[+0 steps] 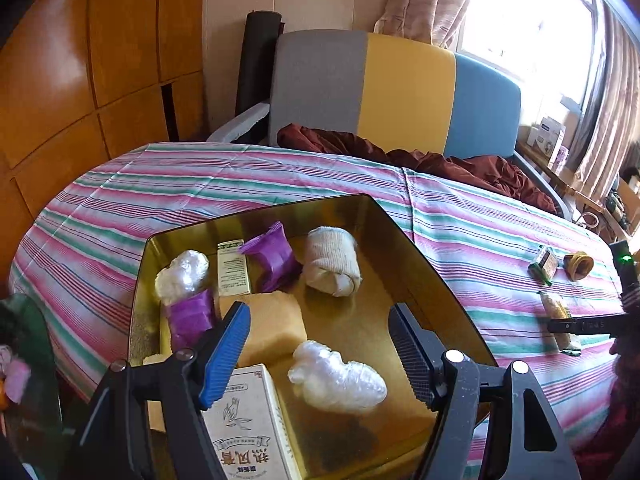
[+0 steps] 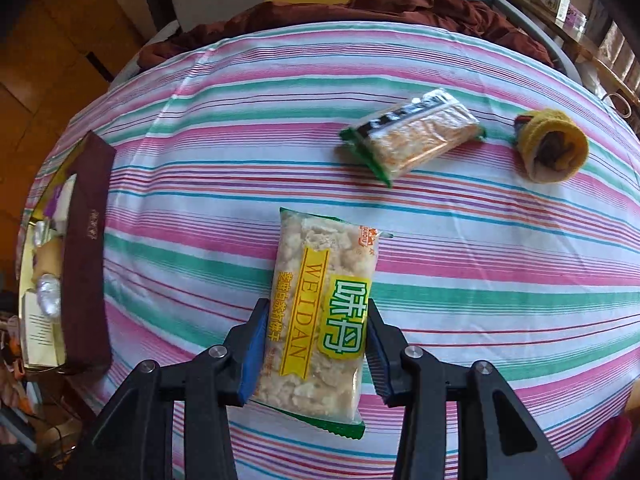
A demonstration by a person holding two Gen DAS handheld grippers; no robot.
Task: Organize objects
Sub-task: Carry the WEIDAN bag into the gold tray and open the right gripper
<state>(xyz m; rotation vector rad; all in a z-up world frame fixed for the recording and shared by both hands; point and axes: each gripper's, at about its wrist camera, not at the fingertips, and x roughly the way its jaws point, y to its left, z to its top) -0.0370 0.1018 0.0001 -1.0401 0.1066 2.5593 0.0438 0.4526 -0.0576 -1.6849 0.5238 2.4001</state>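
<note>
Striped tablecloth (image 2: pixel 480 240), pink, green and white, covers the whole work surface. Gold-lined tin (image 1: pixel 360 216), open, stands at the left part of the table; its outer wall shows dark maroon in the right wrist view. Contents of the tin: rolled beige sock (image 1: pixel 332 260) at the far side; purple sachet (image 1: pixel 274 256) beside the sock; second purple sachet (image 1: pixel 190 316) near the left wall; narrow printed leaflet box (image 1: pixel 233 268) between the two sachets; crumpled clear wrap (image 1: pixel 182 270) at the far left; tan sponge block (image 1: pixel 272 326) in the middle; second wad of clear wrap (image 1: pixel 338 378) in front of the sponge; cream carton with printed characters (image 1: pixel 244 424) at the near edge. Left gripper (image 1: pixel 320 344) hovers above the tin, fingers spread, nothing between them. Right gripper (image 2: pixel 316 344) has its pads pressed on both long sides of a WEIDAN cracker packet (image 2: pixel 320 312), pinching the packet over the cloth, well apart from the tin. Second cracker packet (image 2: pixel 416 136) lies loose on the cloth further back. Rolled yellow sock (image 2: pixel 554 150) lies near that second packet, to its right, not touching.
</note>
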